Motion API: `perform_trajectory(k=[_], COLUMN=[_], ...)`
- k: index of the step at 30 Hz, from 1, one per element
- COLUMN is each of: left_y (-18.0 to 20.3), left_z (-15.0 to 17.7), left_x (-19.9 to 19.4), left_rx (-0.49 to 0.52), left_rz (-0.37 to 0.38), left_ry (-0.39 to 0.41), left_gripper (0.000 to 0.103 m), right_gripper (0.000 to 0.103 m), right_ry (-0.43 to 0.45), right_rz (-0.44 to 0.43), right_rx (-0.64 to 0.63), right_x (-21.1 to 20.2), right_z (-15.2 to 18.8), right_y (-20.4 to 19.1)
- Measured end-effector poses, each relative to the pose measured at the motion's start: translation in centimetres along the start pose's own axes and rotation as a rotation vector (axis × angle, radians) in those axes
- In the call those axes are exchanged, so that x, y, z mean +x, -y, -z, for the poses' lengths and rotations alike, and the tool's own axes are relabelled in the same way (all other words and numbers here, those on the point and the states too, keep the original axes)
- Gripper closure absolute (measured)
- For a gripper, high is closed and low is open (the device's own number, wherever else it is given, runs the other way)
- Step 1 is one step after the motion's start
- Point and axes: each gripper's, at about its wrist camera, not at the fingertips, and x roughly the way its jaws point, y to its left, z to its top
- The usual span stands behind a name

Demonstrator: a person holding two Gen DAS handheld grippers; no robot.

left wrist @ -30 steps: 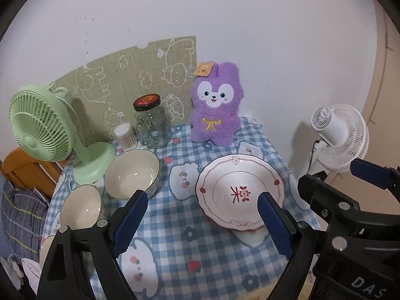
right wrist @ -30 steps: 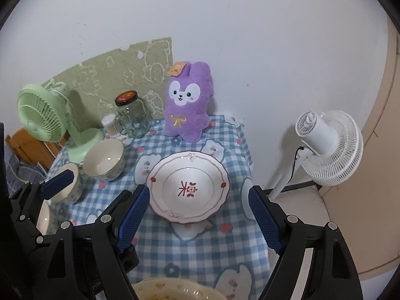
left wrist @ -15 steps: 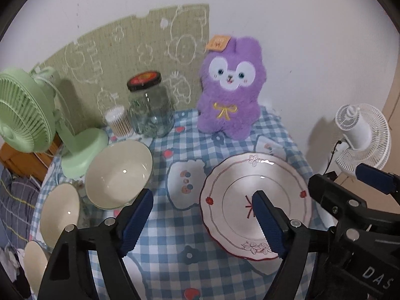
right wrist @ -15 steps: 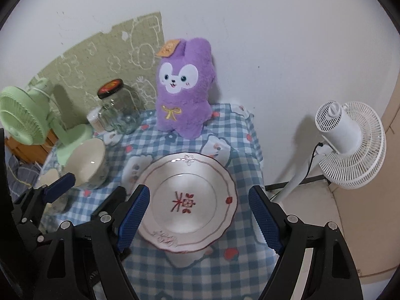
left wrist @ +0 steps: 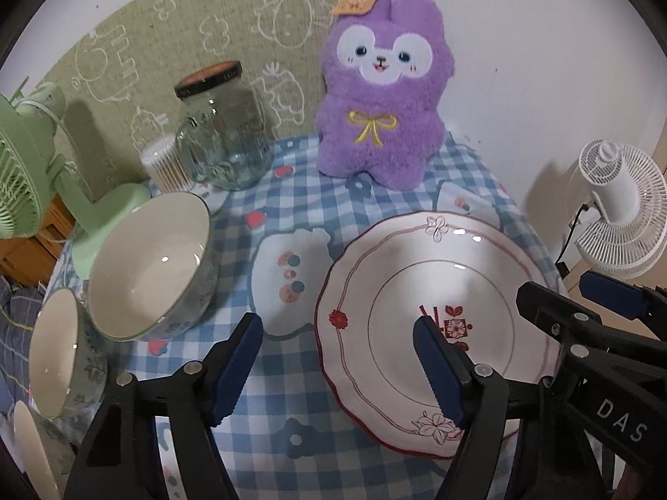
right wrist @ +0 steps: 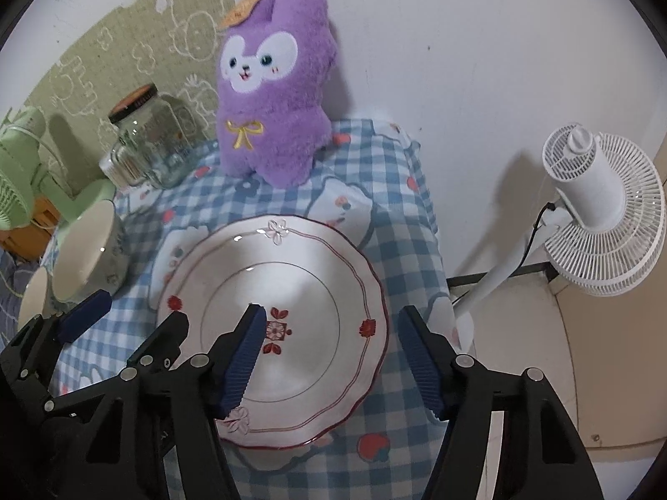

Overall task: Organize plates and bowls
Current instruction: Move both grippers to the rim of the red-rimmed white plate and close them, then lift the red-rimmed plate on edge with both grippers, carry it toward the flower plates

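We find the white plate (left wrist: 433, 312) with the scalloped red rim lying flat on the checked cloth of the bench (left wrist: 292, 379), in front of the purple plush toy (left wrist: 381, 108). The left tool (left wrist: 337, 368) straddles the plate's left rim, one pad over the cloth, the other over the plate's centre. The right tool (right wrist: 333, 356) straddles the right rim likewise. Both tools' jaws have just been closing; the pads stand apart and press on nothing. To the plate's left, the large bowl (left wrist: 150, 266) sits beside a smaller bowl (left wrist: 58, 358). Behind these stand a glass jar (left wrist: 223, 125) and a green fan (left wrist: 37, 166). A white fan (right wrist: 600, 212) stands off the bench.
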Motion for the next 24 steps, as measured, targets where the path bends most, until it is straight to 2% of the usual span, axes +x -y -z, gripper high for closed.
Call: perform_trajectory(k=[16,24], left_y=[0.5,0.4], left_z=[0.1,0.2], left_x=[3.0,4.3], left_rx=[0.011,0.006], left_rz=[0.004,0.009], left_ry=[-0.043,-0.06], left_gripper=[0.034,0.041], right_gripper=[0.04,0.048], right_ry=[-0.047,-0.077], right_rz=[0.015,0.02], right_rx=[0.008,0.011], right_x=[2.9,4.2], right_z=[0.2,0.5], right_y=[0.8,1.2])
